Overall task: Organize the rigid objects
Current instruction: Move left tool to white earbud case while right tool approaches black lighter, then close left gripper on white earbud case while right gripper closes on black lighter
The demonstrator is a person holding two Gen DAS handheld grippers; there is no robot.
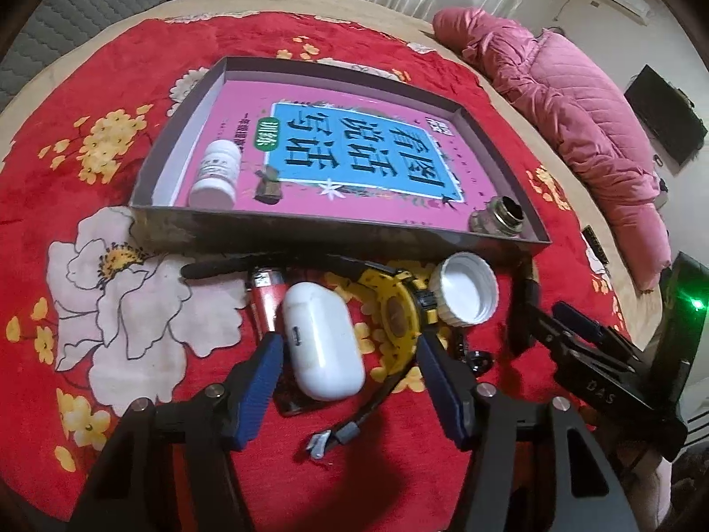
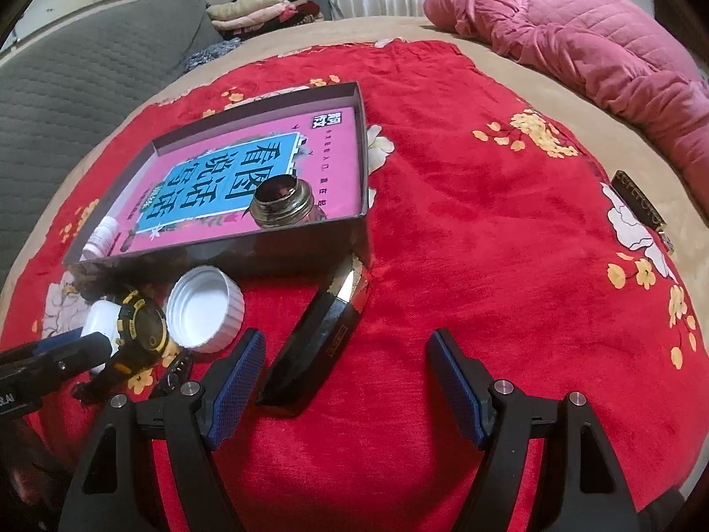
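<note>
Left gripper point(image 1: 350, 377) spread, white earbud case point(image 1: 321, 341) between its pads, untouched. Right gripper point(image 2: 345, 381) spread over red cloth point(image 2: 487, 244), empty.

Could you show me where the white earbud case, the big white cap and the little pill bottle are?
earbud case point(image 1: 321, 346): left wrist view, middle of lid.
white cap point(image 2: 206, 308): right wrist view, inside bottom.
pill bottle point(image 1: 217, 173): left wrist view, labelled side.

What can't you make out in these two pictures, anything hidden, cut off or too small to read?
- Pill bottle label: left wrist view, print too small.
- Red lighter: left wrist view, lower end hidden behind the white earbud case.
- Yellow watch dial: both views, glare and blur hide the face.
- Dark curved object: right wrist view; what it is stays unclear.
- Small keys: left wrist view, partly behind the left claw.
</note>
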